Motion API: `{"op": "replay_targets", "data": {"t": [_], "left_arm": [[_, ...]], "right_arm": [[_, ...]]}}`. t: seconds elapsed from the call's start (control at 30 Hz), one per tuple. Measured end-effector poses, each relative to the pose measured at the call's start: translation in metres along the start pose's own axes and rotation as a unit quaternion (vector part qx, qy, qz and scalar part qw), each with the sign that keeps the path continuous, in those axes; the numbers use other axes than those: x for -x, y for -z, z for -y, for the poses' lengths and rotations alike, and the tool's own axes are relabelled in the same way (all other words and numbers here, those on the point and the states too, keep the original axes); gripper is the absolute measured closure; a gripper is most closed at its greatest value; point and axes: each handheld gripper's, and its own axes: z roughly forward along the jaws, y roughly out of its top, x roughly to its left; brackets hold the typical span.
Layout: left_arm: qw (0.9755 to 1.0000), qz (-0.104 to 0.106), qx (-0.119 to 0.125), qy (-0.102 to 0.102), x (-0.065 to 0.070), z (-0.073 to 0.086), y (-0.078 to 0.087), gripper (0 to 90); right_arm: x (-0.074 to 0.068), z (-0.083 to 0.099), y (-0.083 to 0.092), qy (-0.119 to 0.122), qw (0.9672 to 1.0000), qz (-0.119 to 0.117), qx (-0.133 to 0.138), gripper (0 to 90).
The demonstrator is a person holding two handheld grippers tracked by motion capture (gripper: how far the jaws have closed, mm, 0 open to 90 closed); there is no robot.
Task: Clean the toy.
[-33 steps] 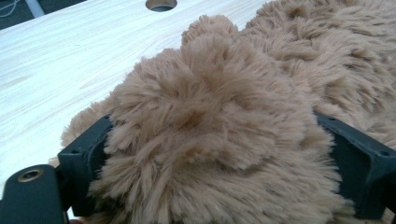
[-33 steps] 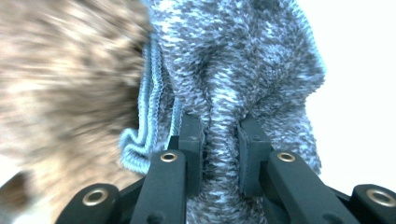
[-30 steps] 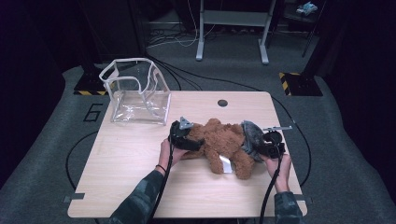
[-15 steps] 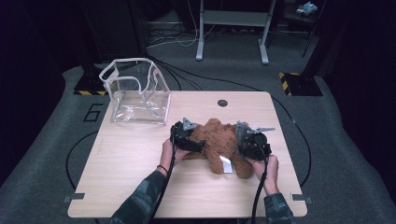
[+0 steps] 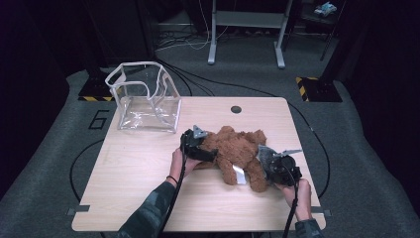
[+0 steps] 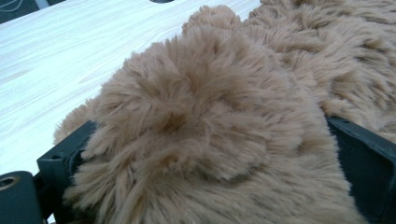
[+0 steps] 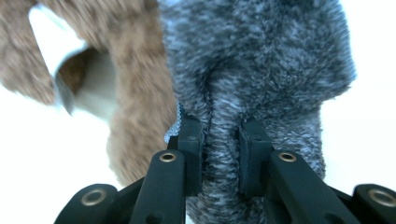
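A brown plush bear (image 5: pixel 233 146) lies on its side in the middle of the wooden table (image 5: pixel 129 193). My left gripper (image 5: pixel 207 150) is at the bear's left end. Its jaws have just been opening and stand wide, with a round brown furry part (image 6: pixel 205 107) bulging between them. My right gripper (image 5: pixel 273 161) is at the bear's right end, shut on a grey furry part (image 7: pixel 252 56) that is pinched into a thin fold between its pads (image 7: pixel 189 140). A white tag (image 5: pixel 239 175) hangs from the bear's underside.
A clear plastic bag (image 5: pixel 146 96) with white edging stands open at the table's far left corner. A small dark hole (image 5: pixel 236 109) sits near the far edge. Cables and a metal frame lie on the floor beyond the table.
My right gripper has moved toward the near edge of the table, pulling the bear's grey end along. The left hand has stayed where it was.
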Motion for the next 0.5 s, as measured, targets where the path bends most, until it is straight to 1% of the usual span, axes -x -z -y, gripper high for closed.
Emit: {"op": "replay_targets", "data": {"t": [0.07,0.1,0.13,0.17,0.2,0.27,0.3,0.4,0.47,0.5], "left_arm": [[1.0000,0.000,0.004,0.006,0.000,0.000,-0.001,3.8],[1.0000,0.000,0.001,0.003,0.000,0.000,0.000,3.8],[1.0000,0.000,0.003,0.005,0.000,0.000,-0.001,3.8],[1.0000,0.000,0.000,0.002,0.000,0.000,0.000,3.8],[1.0000,0.000,0.000,0.002,0.000,0.000,0.000,3.8],[1.0000,-0.001,-0.002,0.001,0.000,0.000,0.000,3.8],[1.0000,-0.001,-0.002,0.000,0.000,0.000,0.000,3.8],[1.0000,-0.002,-0.001,0.001,0.000,0.000,0.000,3.8],[1.0000,-0.002,-0.001,0.001,0.000,0.000,0.000,3.8],[1.0000,-0.003,0.000,0.007,0.001,0.000,-0.001,3.8]], "right_arm": [[0.002,0.002,0.003,-0.004,1.0000,0.003,0.007,74.7],[0.002,0.002,0.007,-0.014,0.9998,0.007,0.015,74.6],[0.002,0.000,0.010,-0.016,0.9996,0.006,0.024,74.6],[0.003,-0.003,0.012,-0.007,0.9991,0.006,0.040,74.6],[0.003,-0.003,0.012,-0.007,0.9991,0.006,0.040,74.6],[-0.002,-0.015,0.019,0.000,0.9978,0.005,0.066,74.4],[-0.005,-0.021,0.019,0.004,0.9974,0.003,0.073,74.2],[-0.012,-0.038,0.012,0.006,0.9965,-0.001,0.084,73.9],[-0.016,-0.048,0.002,0.002,0.9968,-0.005,0.080,73.8],[-0.017,-0.051,-0.003,0.000,0.9970,-0.005,0.078,73.8]]}}
